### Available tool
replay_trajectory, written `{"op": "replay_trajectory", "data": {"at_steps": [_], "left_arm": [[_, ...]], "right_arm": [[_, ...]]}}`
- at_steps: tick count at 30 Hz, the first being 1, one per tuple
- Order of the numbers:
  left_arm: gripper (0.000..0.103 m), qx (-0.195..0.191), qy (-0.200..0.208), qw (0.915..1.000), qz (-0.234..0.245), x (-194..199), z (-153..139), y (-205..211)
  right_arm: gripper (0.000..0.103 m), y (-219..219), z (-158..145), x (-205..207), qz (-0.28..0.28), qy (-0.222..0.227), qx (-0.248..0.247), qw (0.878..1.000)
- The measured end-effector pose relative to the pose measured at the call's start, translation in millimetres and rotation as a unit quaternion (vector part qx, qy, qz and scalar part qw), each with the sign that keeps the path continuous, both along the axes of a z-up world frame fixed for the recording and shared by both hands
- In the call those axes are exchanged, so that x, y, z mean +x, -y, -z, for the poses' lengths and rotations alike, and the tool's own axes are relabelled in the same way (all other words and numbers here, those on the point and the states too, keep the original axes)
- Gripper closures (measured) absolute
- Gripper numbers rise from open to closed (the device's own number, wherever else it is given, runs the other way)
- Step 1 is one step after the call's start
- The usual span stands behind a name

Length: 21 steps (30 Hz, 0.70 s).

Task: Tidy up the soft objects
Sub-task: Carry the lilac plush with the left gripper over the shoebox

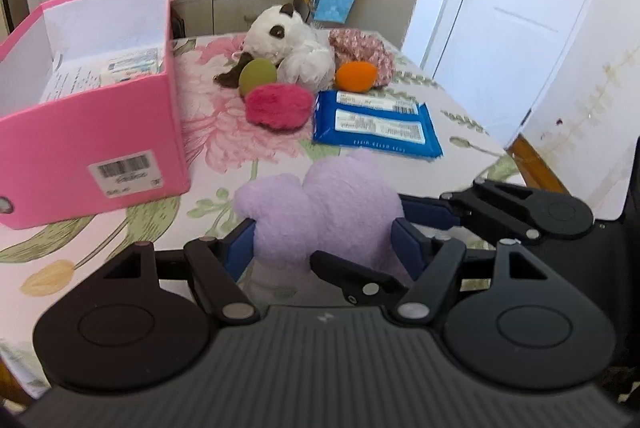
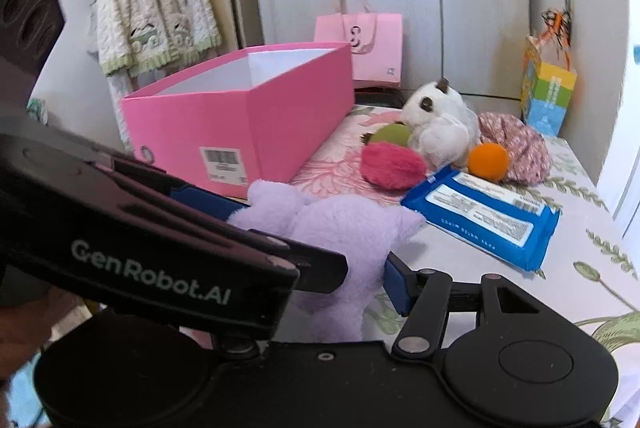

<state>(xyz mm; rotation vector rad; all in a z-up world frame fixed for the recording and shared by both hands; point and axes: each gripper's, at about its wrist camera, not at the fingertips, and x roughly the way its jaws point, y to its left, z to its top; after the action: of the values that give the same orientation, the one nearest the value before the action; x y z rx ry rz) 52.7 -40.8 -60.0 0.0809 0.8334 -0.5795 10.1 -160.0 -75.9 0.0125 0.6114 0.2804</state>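
Note:
A lilac plush toy (image 1: 320, 204) hangs just above the flowered tablecloth (image 1: 224, 144), near its front edge. My left gripper (image 1: 324, 242) is shut on it, blue pads pressing on both flanks. From the right, a blue finger (image 1: 428, 213) of my right gripper touches the toy's side. In the right wrist view my right gripper (image 2: 332, 256) holds the same toy (image 2: 352, 228); its right pad (image 2: 396, 284) presses the plush, while the left gripper's black body hides the other one. An open pink box (image 1: 92, 148) with papers inside stands at the left.
Mid-table lie a white panda plush (image 1: 288, 40), a green ball (image 1: 258, 76), a fuzzy pink ball (image 1: 278, 104), an orange ball (image 1: 356, 76), flowered fabric (image 1: 364, 48) and a blue wipes pack (image 1: 376, 124). Gift bags, wardrobe doors and a white door (image 1: 500, 8) stand behind.

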Motion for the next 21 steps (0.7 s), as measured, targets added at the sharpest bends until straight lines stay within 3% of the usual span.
{"op": "replay_trajectory", "data": {"at_steps": [11,21], "left_arm": [[0.033,-0.005,-0.032,0.9990,-0.032,-17,-31,-49],[0.032,0.002,-0.014,0.9984,-0.054,-30,-72,-92]], "right_arm": [[0.039,-31,-30,-6,-0.062,-0.027,0.013,0.998],[0.038,-74,-70,-6,-0.121,-0.019,0.001,0.992]]}}
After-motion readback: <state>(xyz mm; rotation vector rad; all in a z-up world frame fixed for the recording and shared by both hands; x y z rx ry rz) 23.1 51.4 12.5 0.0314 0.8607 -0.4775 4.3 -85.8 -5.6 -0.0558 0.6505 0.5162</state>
